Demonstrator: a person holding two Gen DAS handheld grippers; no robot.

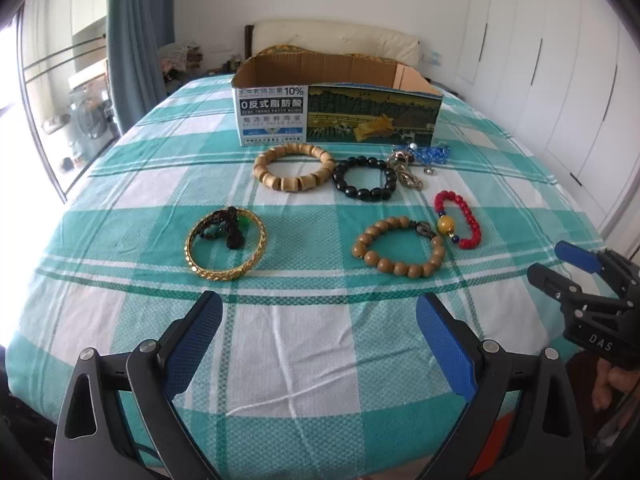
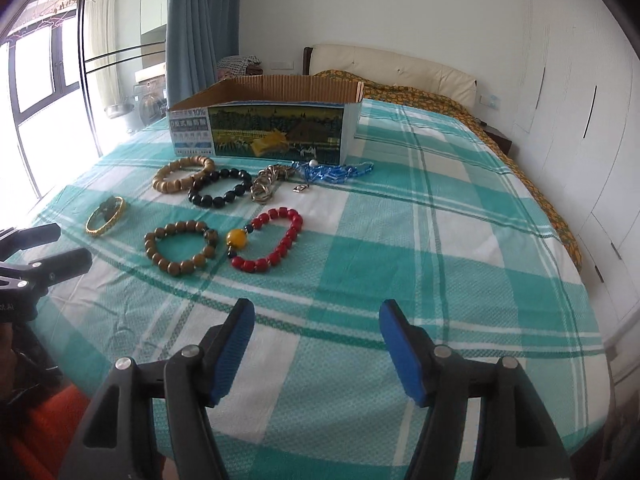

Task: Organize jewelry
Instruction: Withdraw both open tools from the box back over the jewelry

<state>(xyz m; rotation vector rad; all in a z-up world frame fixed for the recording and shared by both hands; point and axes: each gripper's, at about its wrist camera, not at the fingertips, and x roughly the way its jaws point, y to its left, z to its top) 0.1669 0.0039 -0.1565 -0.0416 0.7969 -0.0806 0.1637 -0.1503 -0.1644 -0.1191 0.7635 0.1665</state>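
We see a bed (image 1: pixel 304 360) under a green and white checked sheet, its near edge just below both grippers and its right edge running along a white wardrobe (image 2: pixel 580 120). A wide stretch of bare sheet lies between the grippers and the jewelry, and more opens to the right of the pieces. An open cardboard box (image 1: pixel 336 116) sits farther back, its long side facing us and running left to right. Just in front of it lie a pale wooden bracelet (image 1: pixel 294 172) and a black bead bracelet (image 1: pixel 364 178), touching side by side, with a metal clasp (image 1: pixel 408 172) and a blue bead strand (image 1: pixel 424 152) to their right, the strand stretched along the box front. Nearer us rest a gold bangle (image 1: pixel 226 244) with a dark knotted cord (image 1: pixel 232 228) lying across it, a brown bead bracelet (image 1: pixel 398 246), and a red bead bracelet (image 1: pixel 460 218) whose long axis runs toward the box. The left gripper (image 1: pixel 320 344) hovers over bare sheet, jaws spread wide and holding nothing. The right gripper (image 2: pixel 316 348) hangs likewise, wide apart and empty.
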